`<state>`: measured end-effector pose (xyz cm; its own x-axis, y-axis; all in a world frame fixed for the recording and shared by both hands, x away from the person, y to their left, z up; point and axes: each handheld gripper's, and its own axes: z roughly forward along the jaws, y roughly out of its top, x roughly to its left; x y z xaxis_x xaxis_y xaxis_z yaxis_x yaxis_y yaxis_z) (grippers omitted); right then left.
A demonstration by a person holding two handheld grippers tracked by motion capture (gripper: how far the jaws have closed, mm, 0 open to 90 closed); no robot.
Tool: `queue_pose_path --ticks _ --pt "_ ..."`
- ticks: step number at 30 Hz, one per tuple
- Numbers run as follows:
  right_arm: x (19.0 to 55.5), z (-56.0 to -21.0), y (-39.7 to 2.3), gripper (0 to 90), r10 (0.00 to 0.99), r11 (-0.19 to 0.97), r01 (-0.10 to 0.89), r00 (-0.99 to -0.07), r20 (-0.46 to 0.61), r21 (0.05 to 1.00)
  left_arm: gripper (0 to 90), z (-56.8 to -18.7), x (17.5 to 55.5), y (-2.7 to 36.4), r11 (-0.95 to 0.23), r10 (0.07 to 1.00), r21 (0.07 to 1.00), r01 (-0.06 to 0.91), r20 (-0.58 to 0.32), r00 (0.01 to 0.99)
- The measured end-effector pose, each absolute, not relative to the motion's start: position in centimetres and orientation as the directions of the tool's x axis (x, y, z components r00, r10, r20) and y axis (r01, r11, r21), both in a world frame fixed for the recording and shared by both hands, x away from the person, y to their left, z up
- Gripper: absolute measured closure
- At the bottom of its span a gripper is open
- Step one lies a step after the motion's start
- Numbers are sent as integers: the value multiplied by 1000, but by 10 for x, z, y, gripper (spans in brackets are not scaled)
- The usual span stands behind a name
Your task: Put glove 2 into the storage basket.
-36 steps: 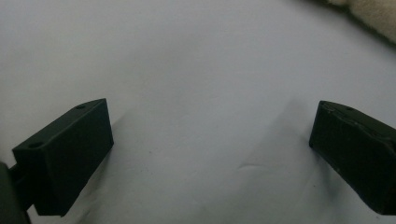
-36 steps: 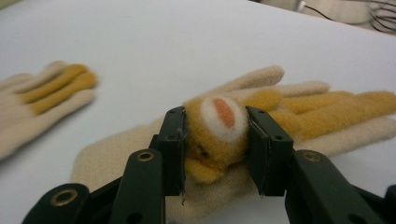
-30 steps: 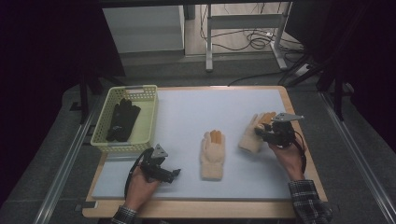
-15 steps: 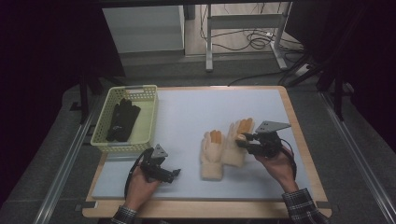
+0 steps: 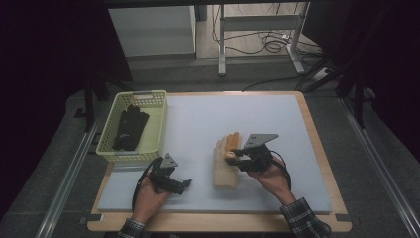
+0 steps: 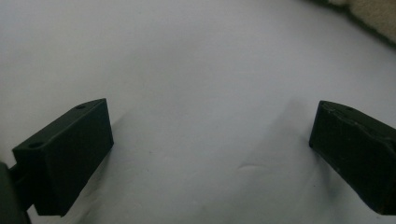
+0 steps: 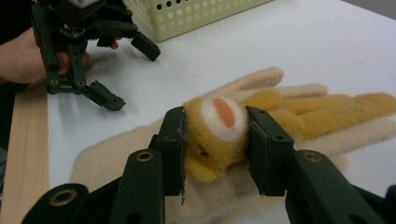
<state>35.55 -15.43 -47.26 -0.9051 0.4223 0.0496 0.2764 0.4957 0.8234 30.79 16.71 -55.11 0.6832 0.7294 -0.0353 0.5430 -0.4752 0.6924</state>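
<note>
the right gripper is clenched on a fuzzy glove in yellow-orange and cream, its two black pads pressed against either side of a bunched part with a white patch and an orange spot. that glove hangs in the grip right over a second cream glove, which lies flat on the white table mat with its fingers pointing away from the person; in the high view the pair sits a little right of the mat's centre. the left gripper rests near the front edge of the mat, its jaws released and wide apart with only bare mat between them (a corner of cream fleece shows at the far top right of its own view). it lies just to the left of the gloves, apart from them. a pale yellow perforated basket stands at the mat's left edge beyond the left gripper, holding a pair of black gloves. the wooden table edge frames the mat.
</note>
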Motion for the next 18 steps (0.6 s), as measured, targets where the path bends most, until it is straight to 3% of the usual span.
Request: queue_pose_path --ticks 10,11,18 --pt "367 -501 -145 569 421 560 280 -907 23 780 0 -551 308 167 -477 728 691 543 -35 685" --pt "367 -508 -144 542 428 583 261 -904 -17 770 0 -551 308 167 -475 729 691 545 -38 683" --pt "366 -505 -148 398 467 546 299 -884 11 783 0 -551 308 167 -477 728 691 543 -35 685"
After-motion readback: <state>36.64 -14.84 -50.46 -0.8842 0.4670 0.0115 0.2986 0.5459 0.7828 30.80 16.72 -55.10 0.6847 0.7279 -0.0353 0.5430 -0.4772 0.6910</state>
